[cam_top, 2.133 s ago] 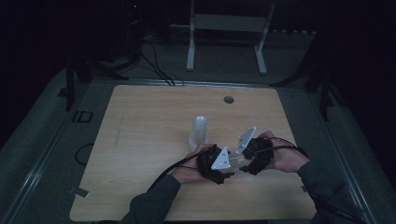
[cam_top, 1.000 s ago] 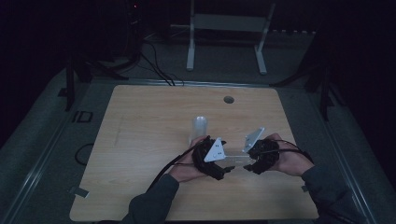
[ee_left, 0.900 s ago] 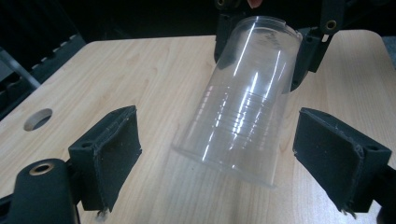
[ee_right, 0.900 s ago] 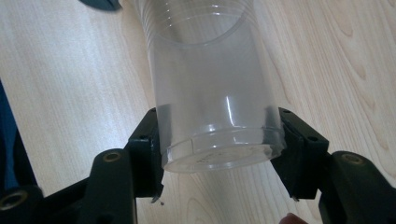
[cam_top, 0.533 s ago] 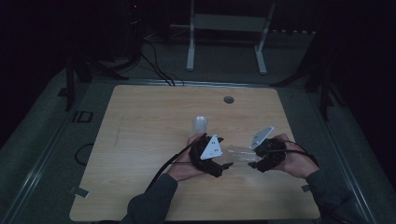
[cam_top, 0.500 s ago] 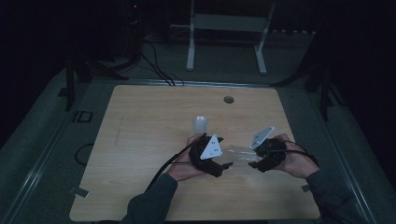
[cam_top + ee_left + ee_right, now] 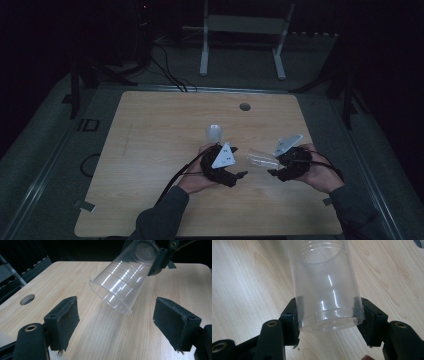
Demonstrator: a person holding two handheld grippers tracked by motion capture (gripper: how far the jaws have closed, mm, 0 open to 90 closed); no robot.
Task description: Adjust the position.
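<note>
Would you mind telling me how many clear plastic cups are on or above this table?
2. One clear plastic cup is held by its base in the right gripper above the table; another cup stands upside down beyond the left hand.

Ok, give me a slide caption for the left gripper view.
Open left gripper faces a clear plastic cup held by its base above the wooden table.

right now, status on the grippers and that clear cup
Right gripper shut on clear cup near its base, cup tipped, mouth toward left gripper. Left jaws just been closing, open, nothing between. Second cup behind, clear of path.
</note>
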